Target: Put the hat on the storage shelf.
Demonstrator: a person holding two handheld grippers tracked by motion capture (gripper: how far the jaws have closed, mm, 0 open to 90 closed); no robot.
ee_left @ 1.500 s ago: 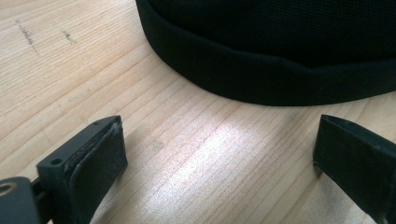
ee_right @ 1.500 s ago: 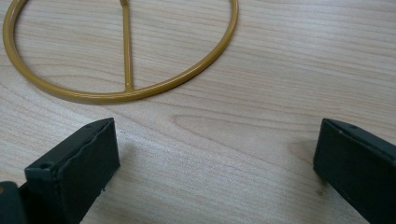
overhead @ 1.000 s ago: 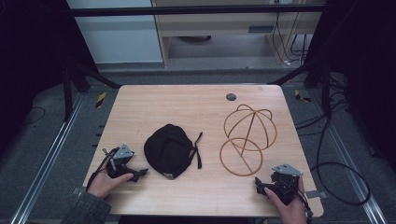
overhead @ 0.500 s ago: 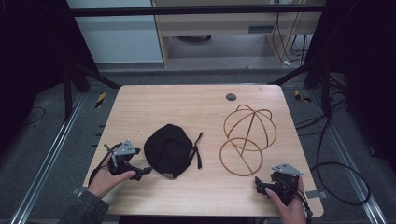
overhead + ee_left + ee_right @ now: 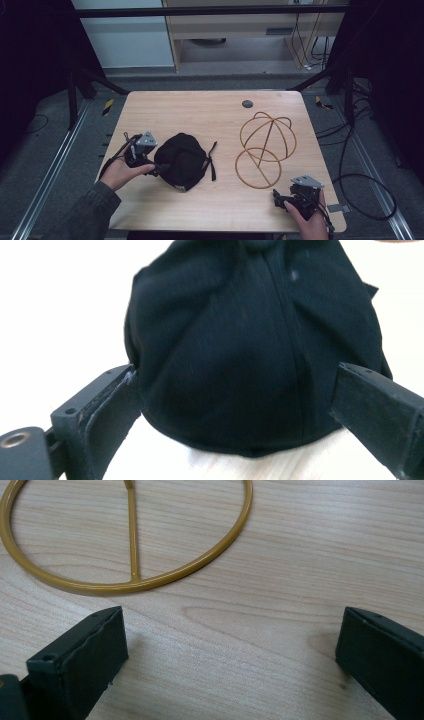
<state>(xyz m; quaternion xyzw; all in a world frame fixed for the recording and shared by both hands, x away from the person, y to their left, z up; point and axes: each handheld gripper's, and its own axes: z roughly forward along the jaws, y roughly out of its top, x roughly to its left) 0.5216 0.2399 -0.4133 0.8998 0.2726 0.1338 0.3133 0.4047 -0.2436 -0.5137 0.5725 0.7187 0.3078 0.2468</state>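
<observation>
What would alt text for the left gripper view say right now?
A black fabric cap sits between the left gripper's two black jaws, which stand wide open on either side of it, on a pale wooden table.

My left gripper [image 5: 159, 169] touches the black cap [image 5: 182, 161]; my right gripper [image 5: 278, 198] rests near the wire stand [image 5: 265, 147].

wooden table [image 5: 200, 110]; black cap [image 5: 182, 160], yellow wire stand [image 5: 265, 142]

dim and grainy from above, dark at the edges; overexposed white counter [image 5: 60, 315] behind a slightly blurred black cap [image 5: 250, 340].
</observation>
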